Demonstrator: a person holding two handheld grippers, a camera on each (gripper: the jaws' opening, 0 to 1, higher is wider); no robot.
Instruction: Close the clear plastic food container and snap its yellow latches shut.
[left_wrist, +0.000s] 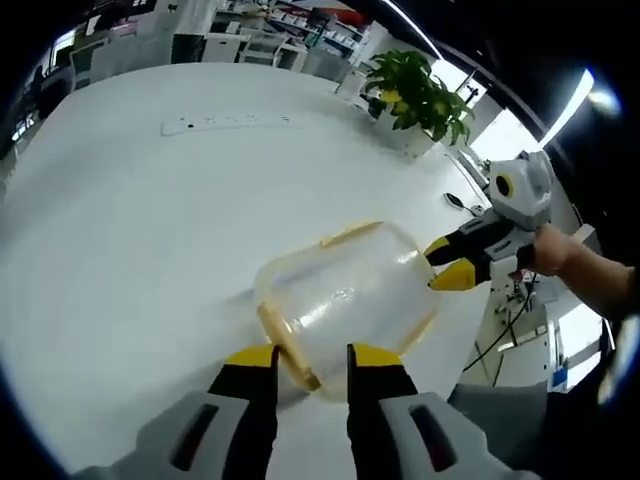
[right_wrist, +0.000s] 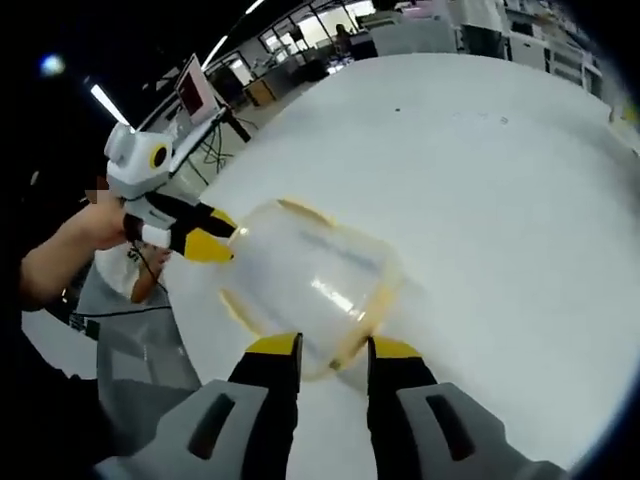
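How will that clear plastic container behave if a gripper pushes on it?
The clear container looks empty, so probably light and apt to slide on the smooth white table. Its thin glossy walls may flex and feel slippery between the jaws.

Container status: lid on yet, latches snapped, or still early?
Done: the lid looks seated on the clear container, which sits on the white table. In hand: the left gripper is at one yellow-edged side and the right gripper at the opposite side, both with jaws apart. Left: the latches; whether any yellow latch is snapped down is too blurred to tell.
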